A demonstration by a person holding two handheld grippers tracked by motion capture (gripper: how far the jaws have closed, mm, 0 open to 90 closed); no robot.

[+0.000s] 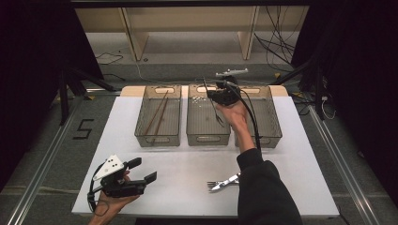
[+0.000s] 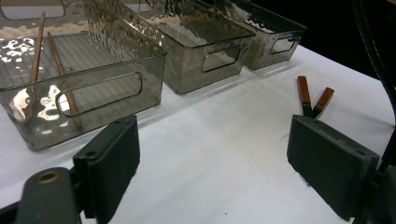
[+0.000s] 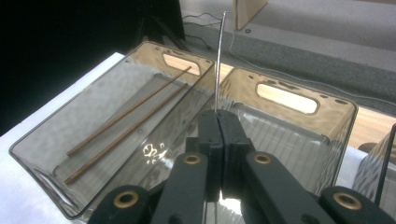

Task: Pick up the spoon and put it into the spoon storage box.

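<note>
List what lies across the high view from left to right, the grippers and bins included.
Left gripper → left bin holding two chopsticks → middle bin → right gripper, held up over the bins, jaws shut on a thin metal utensil → right bin.

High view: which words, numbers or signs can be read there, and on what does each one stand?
"5" – a single digit made of dark tape strips, on the grey floor to the left of the table.
No text can be read on the three clear bins, on the left gripper or on the right gripper.
</note>
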